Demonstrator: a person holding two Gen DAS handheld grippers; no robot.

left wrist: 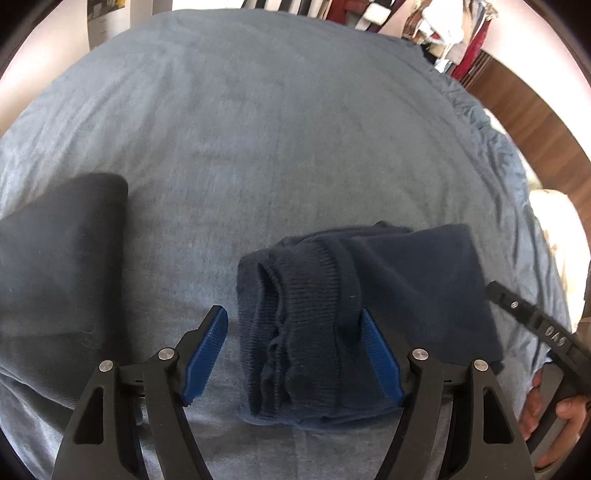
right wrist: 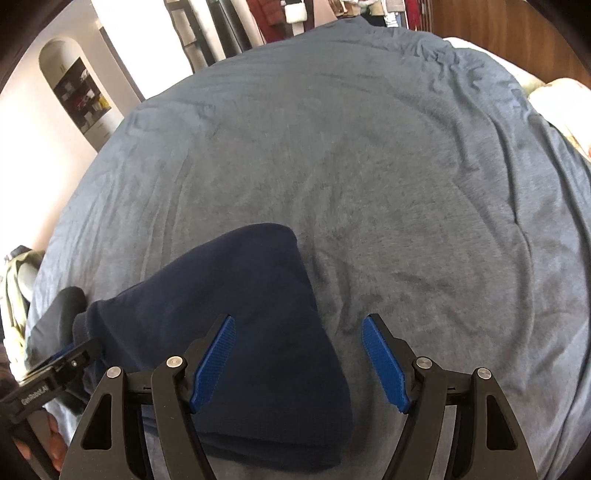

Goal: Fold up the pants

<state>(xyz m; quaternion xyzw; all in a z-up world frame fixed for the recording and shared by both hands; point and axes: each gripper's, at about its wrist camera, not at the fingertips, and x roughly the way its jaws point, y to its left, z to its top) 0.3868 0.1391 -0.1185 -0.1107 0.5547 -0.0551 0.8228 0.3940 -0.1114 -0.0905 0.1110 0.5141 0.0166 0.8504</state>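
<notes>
The navy pants lie folded into a compact bundle on the blue-grey bed cover, ribbed cuff end toward me. My left gripper is open, with its jaws spread around the ribbed end; the right pad touches the fabric. In the right wrist view the same bundle lies at lower left. My right gripper is open and empty over the bundle's right edge. The other gripper's body shows in each view: the right one and the left one.
A second dark folded garment lies on the bed cover at the left. A wooden headboard and pillows are at the right. Hanging clothes and shelves stand beyond the bed.
</notes>
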